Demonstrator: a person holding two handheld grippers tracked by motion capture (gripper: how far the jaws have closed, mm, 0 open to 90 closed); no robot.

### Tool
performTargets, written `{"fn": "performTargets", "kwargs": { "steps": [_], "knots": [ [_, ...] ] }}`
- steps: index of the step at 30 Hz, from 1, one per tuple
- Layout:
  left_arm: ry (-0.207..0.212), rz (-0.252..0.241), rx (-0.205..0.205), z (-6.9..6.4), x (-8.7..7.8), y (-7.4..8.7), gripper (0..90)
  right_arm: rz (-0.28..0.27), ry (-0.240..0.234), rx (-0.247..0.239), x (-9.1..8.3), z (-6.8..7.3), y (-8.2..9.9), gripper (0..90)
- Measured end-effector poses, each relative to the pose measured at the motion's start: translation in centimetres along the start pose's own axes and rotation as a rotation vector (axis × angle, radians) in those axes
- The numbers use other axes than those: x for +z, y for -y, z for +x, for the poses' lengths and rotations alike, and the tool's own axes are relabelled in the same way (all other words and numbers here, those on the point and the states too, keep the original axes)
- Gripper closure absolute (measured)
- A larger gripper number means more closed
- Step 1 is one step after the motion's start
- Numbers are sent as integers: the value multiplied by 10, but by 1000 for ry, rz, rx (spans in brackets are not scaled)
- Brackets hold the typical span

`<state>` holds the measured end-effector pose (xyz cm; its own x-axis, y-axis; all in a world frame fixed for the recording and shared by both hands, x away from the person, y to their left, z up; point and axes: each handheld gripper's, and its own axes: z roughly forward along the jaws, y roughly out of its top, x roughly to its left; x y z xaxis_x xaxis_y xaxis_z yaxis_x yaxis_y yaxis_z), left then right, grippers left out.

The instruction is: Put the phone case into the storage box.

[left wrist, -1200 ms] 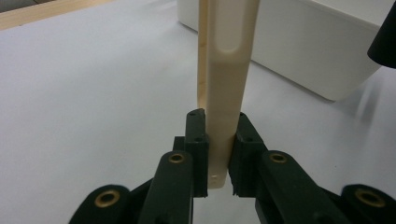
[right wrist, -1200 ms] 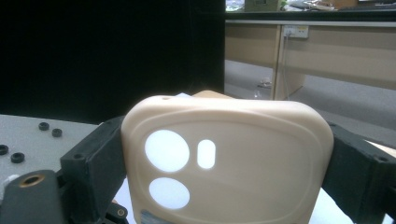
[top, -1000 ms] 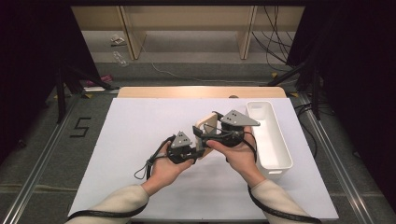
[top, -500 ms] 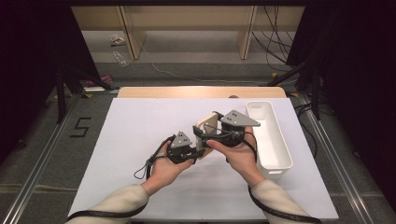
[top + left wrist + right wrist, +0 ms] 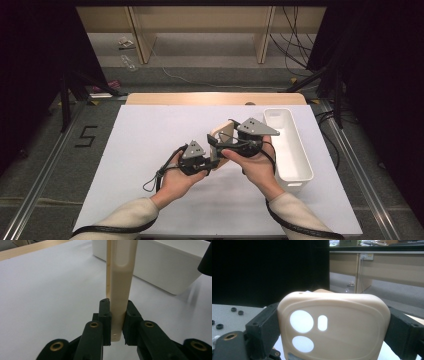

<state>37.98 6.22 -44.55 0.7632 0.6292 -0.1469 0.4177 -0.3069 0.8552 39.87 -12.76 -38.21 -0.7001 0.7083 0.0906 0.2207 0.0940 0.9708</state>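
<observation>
Two grippers meet over the middle of the white table point(image 5: 150, 150), both clamped on one beige phone case point(image 5: 223, 136). In the high view the case sits just right of the frame's centre, raised off the table and tilted, with the left gripper point(image 5: 206, 161) below and left of it and the right gripper point(image 5: 220, 145) coming in from the right. The person's left hand point(image 5: 176, 181) and right hand point(image 5: 256, 165) rise from the bottom edge in pale sleeves.

In the left gripper view the case point(image 5: 120, 282) stands edge-on and upright through the centre of the frame, and the left gripper point(image 5: 117, 320) has its jaws narrow, pinching the thin lower edge from both sides. In the right gripper view the case point(image 5: 337, 325) faces the camera, its camera cut-outs at centre left, and the right gripper point(image 5: 332, 327) has its jaws set wide, pressing the case's two side edges.

A white rectangular bin point(image 5: 295, 150) lies near the table's right edge, just right of the right hand; it also shows in the upper right of the left gripper view point(image 5: 162, 267).
</observation>
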Motion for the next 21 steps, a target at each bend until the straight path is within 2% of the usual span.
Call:
{"fn": "performTargets", "kwargs": {
  "steps": [9, 14, 18, 21],
  "knots": [
    [17, 2, 13, 1, 0, 0, 777, 0, 5, 4, 0, 0, 0, 122],
    [23, 2, 10, 1, 1, 1, 726, -6, 6, 5, 0, 0, 0, 122],
    [42, -16, 24, 1, 3, 2, 618, -12, 18, 4, -1, -1, -1, 122],
    [25, -25, 92, -1, 5, 2, 475, -17, 22, 5, -2, -2, -1, 122]
  ]
}}
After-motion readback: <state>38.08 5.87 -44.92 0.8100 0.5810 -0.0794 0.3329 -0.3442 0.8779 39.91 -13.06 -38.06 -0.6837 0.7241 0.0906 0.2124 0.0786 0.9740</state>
